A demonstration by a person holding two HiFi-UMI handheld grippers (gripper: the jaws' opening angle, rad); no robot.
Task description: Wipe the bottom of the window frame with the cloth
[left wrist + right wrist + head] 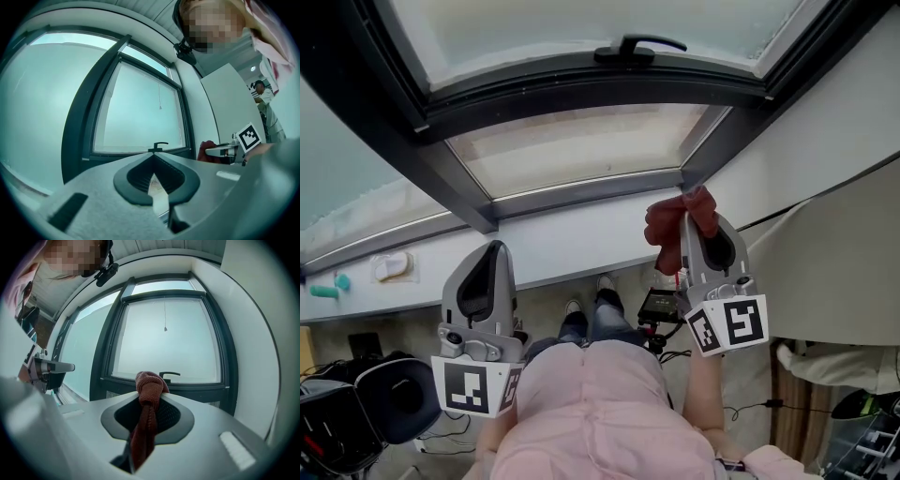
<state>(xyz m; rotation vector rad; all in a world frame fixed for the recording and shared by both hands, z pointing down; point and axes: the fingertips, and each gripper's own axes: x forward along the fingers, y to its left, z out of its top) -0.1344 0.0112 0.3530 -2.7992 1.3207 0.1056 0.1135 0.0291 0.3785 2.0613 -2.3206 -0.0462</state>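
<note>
- Where was the left gripper (495, 249)?
- Near left, in front of the white sill (562, 239). Its 2 jaws were pressed together at the tips with nothing between them, and its own view showed only a thin slit lower down.
- And the window?
- The window frame (572, 194) ran across the far side. Its black handle (636, 47) sat on the upper bar, about midway.
- The cloth?
- The red-brown cloth (673, 225) was on the right, clamped in the right gripper (687, 221), whose jaws were closed on it. A knotted bunch stuck out past the tips and the rest hung back between the jaws. In the head view the bunch sat near the frame's lower right corner, but I couldn't tell whether it touched. In the right gripper view the frame stood beyond the cloth.
</note>
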